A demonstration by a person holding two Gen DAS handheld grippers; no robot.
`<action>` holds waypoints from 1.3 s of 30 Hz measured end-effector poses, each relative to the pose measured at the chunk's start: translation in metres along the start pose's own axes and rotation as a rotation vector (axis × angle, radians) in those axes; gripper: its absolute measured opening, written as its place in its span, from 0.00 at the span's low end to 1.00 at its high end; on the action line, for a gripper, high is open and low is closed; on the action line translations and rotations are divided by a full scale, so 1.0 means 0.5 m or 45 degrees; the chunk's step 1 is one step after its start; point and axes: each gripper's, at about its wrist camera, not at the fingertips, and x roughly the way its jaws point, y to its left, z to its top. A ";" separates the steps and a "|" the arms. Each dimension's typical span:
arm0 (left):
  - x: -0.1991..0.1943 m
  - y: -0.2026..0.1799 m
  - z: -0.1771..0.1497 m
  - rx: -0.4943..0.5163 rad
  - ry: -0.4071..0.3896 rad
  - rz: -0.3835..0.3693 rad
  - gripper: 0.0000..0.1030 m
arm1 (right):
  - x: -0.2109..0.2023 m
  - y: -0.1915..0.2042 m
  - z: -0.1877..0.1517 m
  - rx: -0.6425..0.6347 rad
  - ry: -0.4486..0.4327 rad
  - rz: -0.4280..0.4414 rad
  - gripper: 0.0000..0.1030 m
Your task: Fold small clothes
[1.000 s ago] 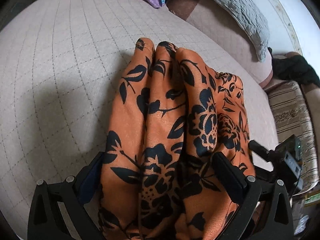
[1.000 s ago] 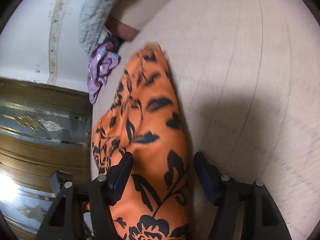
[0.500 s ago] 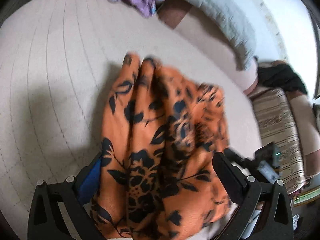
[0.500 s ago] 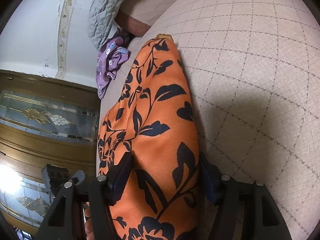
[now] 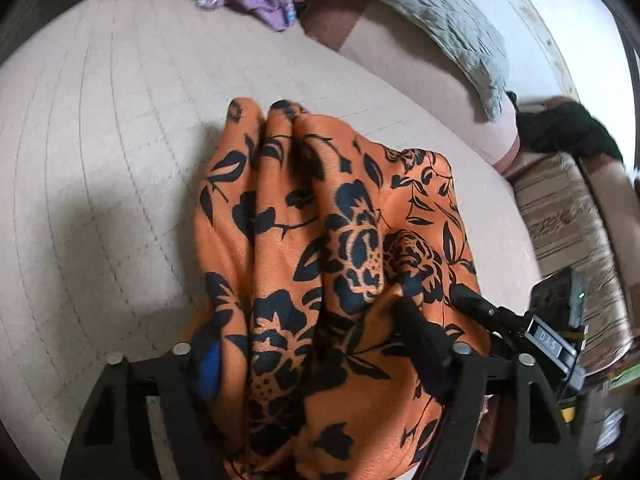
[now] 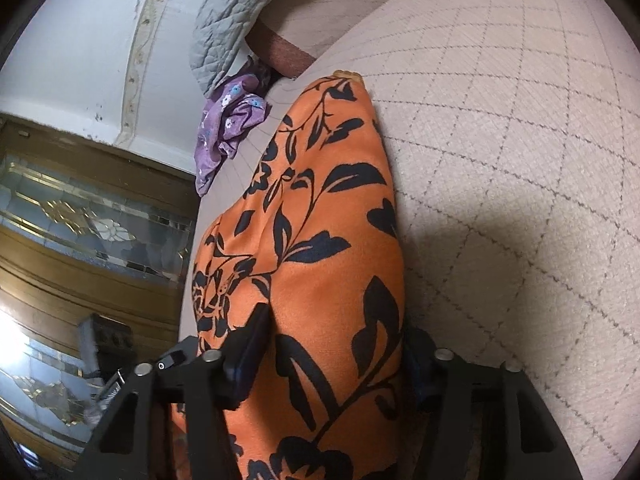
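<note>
I have the orange cloth (image 5: pixel 320 248) pinched in both tools: my left gripper (image 5: pixel 316 356) is closed on a bunched edge of it, and my right gripper (image 6: pixel 336 344) is clamped on another edge, the fabric filling the gap between the fingers. The cloth hangs from the two grips with its far end drooping onto the quilted bed cover (image 5: pixel 100 184).

My worry is the grip on the left. The fabric there is gathered into several thick ridges, so I judge I may be holding more layers than I want, and one could slide out and spoil the fold. The cloth looks smooth and slightly silky, printed with black leaves and flowers, so it likely slips easily. If I lower my hands unevenly, the fold will probably land crooked.

The bed cover is beige with a stitched diamond grid. A crumpled purple garment (image 6: pixel 228 120) lies well apart near a grey padded quilt (image 6: pixel 236 16).
</note>
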 end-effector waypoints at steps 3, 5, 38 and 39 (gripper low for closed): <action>-0.003 -0.019 -0.003 0.046 -0.033 0.017 0.55 | -0.002 0.010 -0.004 -0.042 -0.030 -0.030 0.51; -0.008 -0.036 -0.005 0.094 -0.064 0.046 0.49 | -0.005 0.017 -0.005 -0.069 -0.042 -0.046 0.48; -0.034 -0.081 -0.034 0.179 -0.075 0.259 0.68 | -0.081 0.039 -0.017 -0.262 -0.112 -0.164 0.40; -0.034 -0.064 -0.030 0.127 -0.063 0.245 0.72 | -0.076 0.029 -0.015 -0.231 -0.096 -0.162 0.41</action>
